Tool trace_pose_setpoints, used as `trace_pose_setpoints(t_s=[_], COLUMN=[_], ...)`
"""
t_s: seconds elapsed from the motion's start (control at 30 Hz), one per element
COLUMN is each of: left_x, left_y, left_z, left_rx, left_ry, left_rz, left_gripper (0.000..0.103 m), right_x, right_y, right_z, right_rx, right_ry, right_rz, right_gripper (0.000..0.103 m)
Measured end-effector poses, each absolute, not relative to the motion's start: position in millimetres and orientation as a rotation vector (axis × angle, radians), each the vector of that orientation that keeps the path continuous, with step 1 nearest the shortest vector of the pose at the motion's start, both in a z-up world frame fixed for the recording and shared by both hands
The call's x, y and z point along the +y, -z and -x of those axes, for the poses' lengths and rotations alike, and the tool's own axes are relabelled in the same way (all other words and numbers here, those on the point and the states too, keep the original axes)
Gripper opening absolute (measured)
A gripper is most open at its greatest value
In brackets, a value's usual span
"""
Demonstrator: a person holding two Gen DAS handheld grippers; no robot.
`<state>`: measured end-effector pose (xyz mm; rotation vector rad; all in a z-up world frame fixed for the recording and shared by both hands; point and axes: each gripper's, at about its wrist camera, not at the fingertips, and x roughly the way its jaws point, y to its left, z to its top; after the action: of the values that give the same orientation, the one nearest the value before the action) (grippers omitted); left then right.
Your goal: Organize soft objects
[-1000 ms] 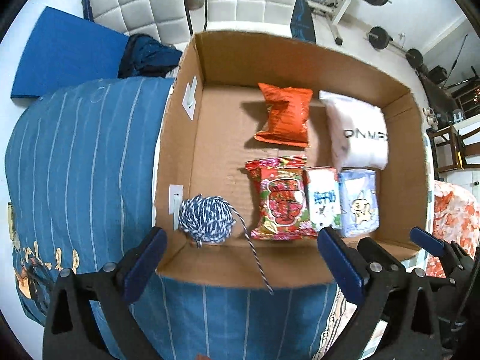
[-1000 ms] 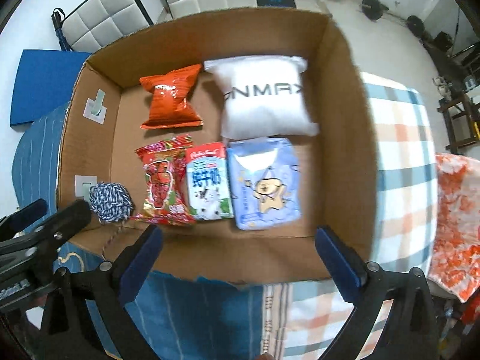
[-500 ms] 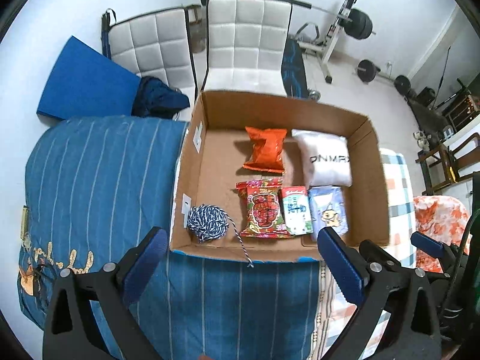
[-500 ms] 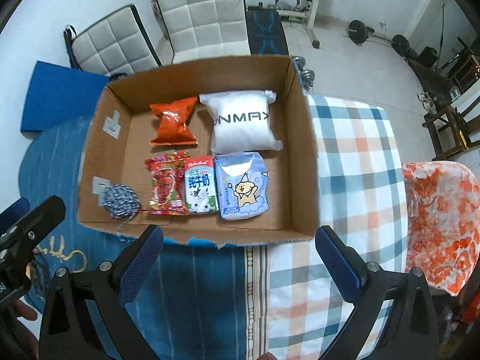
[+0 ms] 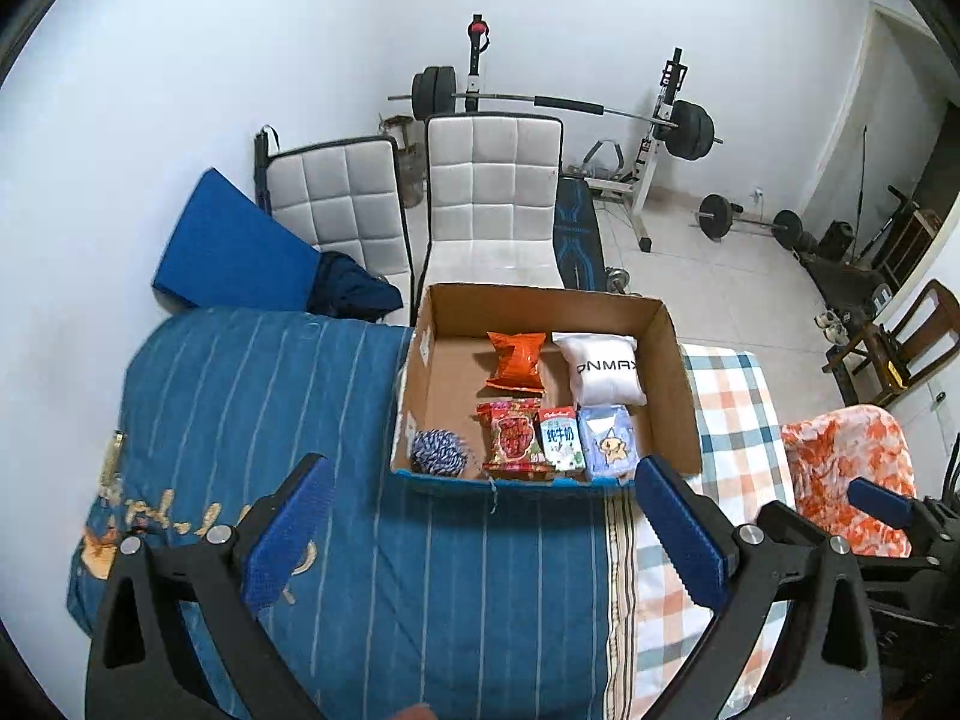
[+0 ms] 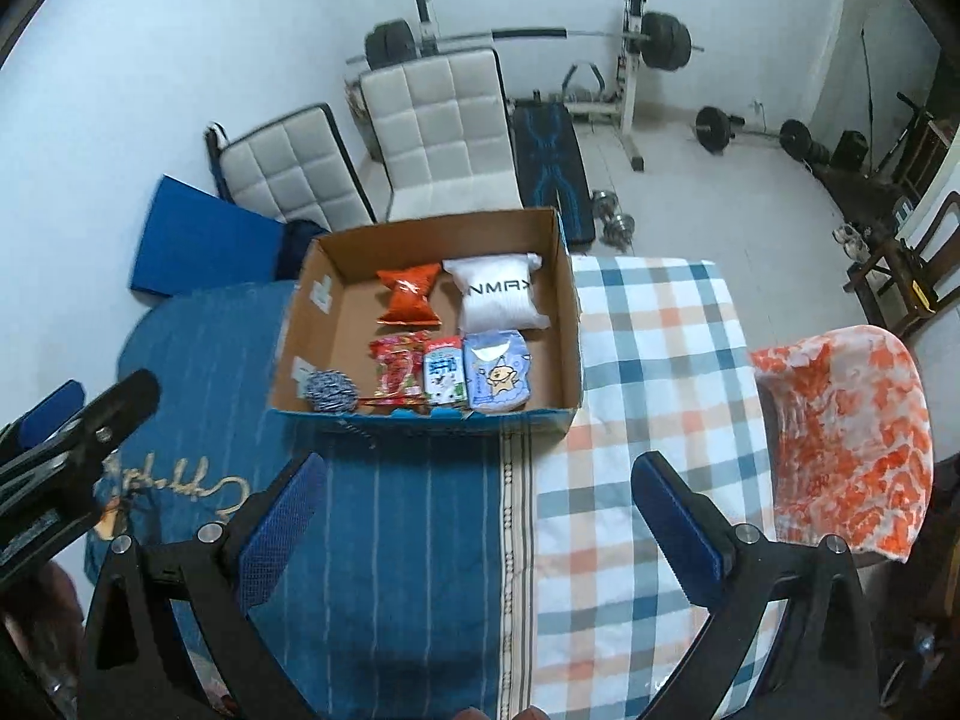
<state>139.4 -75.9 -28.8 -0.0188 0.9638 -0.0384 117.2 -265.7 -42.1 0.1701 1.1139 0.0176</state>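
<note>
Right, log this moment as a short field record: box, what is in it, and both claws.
container: open cardboard box on the blue striped cover
back row: orange snack bag, white pouch
front row: yarn ball, red snack bag, milk carton, light blue pack
yarn strand: trails over the box's front edge
left claw: open, empty, short of the box
right claw: open, empty, short of the box
beside the box: plaid cloth
</note>
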Motion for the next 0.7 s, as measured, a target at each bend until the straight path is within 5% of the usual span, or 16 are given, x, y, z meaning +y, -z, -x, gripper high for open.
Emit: trace_pose_setpoints(t_s=[0.7], left_x=[-72], left_y=[-40], left_z=[-31], left_rx=[0.887], left_ry=[0.016], left_rz=[0.022], left_gripper=[0.103], right_x=[-272], right_y=[-42], right_z=[9], right_rx=[1.010], right_ry=[-0.073], right_rz=[-0.109], right_gripper=[0.103])
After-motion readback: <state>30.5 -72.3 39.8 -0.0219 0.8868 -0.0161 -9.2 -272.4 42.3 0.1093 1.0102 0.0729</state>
